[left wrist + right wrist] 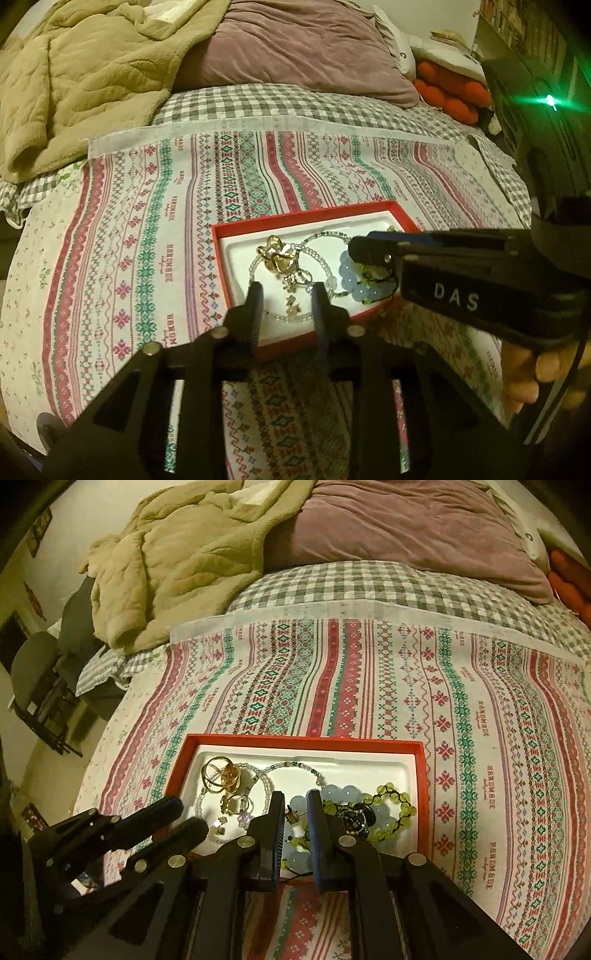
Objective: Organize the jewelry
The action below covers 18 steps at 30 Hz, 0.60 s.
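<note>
A red tray (221,236) (303,741) with a white liner lies on the patterned cloth. In it are a gold ring cluster (277,254) (221,775), a clear bead strand (321,236) (291,766), a pale blue bead bracelet (351,286) (340,792), a green bead bracelet (395,794) and a dark piece (358,818). My left gripper (286,295) (184,818) hangs open over the tray's near left part, above small gold charms, holding nothing. My right gripper (295,805) (356,251) hovers over the blue beads, its jaws a narrow gap apart with nothing visibly pinched.
The patterned cloth (443,701) covers a checked bedsheet (295,99). A beige blanket (74,74) and a mauve pillow (295,44) lie behind it, with a red-orange cushion (450,92) at the right. A hand (532,369) grips the right tool. A chair (33,675) stands beside the bed.
</note>
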Motion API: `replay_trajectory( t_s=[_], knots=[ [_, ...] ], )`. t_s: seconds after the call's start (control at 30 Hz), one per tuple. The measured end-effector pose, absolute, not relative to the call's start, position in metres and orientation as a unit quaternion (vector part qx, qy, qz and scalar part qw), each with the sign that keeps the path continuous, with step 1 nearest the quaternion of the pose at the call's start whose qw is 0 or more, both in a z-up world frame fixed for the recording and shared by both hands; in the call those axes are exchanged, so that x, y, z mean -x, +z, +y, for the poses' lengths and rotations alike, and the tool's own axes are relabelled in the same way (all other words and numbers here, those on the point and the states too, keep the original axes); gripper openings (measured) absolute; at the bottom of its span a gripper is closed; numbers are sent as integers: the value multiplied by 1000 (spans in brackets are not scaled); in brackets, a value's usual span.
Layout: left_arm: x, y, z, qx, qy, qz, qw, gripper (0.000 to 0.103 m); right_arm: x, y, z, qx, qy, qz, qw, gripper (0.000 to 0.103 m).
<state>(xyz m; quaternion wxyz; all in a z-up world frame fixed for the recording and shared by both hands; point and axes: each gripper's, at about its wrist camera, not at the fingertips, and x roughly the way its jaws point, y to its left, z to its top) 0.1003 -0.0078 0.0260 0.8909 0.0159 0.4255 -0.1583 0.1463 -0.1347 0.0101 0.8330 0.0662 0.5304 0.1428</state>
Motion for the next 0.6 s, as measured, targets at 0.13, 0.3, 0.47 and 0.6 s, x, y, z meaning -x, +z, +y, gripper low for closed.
replay_trajectory(
  t_s=[0.13,0.3,0.47,0.6],
  knots=[
    [-98,26,-5,-16,-156,428,890,41,-145,15,-136,-61,143,527,835,18],
    [-93,31,-5,-14,-153,429,890,46,-137,26,-140,-60,146,517,841,18],
    [-81,36,-4,-24,-134,429,893,65,-122,37,-151,-56,145,509,846,20],
    [-73,33,-1,-26,-120,439,890,75,-106,44,-162,-47,139,505,851,52]
  ],
)
